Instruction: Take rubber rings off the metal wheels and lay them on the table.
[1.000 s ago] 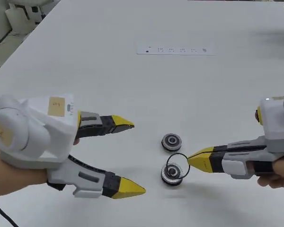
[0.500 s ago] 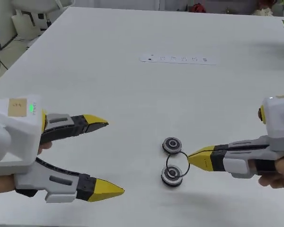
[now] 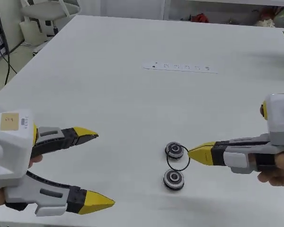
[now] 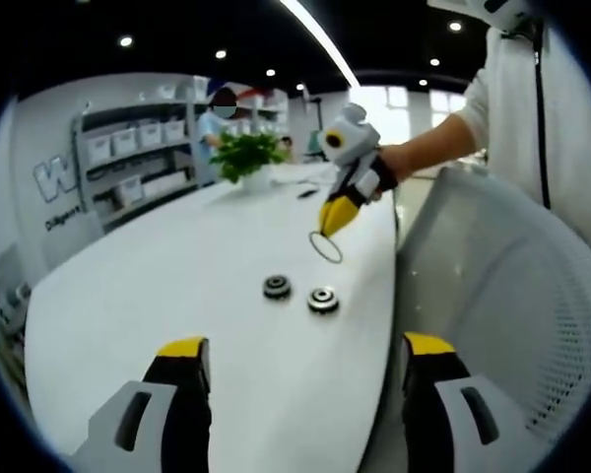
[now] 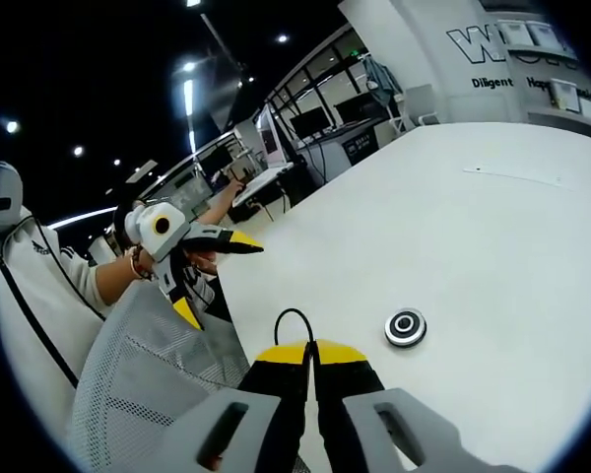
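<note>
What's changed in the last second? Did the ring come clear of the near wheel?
Yes. The right gripper, shut on the rubber ring, has pulled it up and clear of the near wheel; it now hangs from the tips above the table. The left gripper, open, has drawn back from the wheels. The near wheel and the far wheel stayed put.

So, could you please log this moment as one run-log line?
right tongs: shut on rubber ring, aloft | left tongs: open, empty | metal wheels: both on table
</note>
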Demonstrator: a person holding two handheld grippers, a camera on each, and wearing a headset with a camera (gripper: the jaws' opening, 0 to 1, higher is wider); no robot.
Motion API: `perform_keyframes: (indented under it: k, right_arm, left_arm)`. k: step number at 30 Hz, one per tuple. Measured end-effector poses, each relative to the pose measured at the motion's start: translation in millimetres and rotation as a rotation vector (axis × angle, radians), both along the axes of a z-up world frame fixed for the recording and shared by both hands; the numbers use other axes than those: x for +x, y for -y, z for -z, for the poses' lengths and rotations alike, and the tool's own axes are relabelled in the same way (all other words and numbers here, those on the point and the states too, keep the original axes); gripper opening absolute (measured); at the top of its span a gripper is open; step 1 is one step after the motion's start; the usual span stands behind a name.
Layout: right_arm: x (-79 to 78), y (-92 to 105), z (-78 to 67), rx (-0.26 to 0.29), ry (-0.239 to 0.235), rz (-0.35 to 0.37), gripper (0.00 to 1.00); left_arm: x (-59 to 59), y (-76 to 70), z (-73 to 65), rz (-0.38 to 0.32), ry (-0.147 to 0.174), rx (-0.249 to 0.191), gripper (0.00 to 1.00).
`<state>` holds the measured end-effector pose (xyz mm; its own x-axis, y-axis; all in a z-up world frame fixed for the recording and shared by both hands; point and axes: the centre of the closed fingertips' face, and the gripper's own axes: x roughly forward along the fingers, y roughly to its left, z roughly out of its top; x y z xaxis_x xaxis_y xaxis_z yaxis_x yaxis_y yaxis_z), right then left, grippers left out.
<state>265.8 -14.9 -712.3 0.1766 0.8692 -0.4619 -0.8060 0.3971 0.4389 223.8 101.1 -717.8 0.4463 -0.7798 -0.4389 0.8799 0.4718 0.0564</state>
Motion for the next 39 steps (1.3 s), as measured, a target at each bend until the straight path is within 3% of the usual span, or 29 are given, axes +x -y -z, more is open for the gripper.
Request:
perform_keyframes:
  k: [11, 19, 39]
  right_arm:
    - [-6.9, -29.4, 5.7, -0.023, -0.009, -0.069, 0.00]
    - [-7.9, -44.1, 21.5, -0.071, -0.025, -0.097, 0.00]
    - [-0.2, -61.9, 51.8, -0.147, -0.080, -0.067, 0.00]
  left_arm:
    - [-3.7, -9.9, 3.7, -0.043, -0.010, -0.030, 0.82]
    - [-4.5, -14.2, 5.7, -0.060, -0.012, -0.045, 0.83]
    - [-2.7, -14.8, 7.5, -0.034, -0.005, -0.057, 0.85]
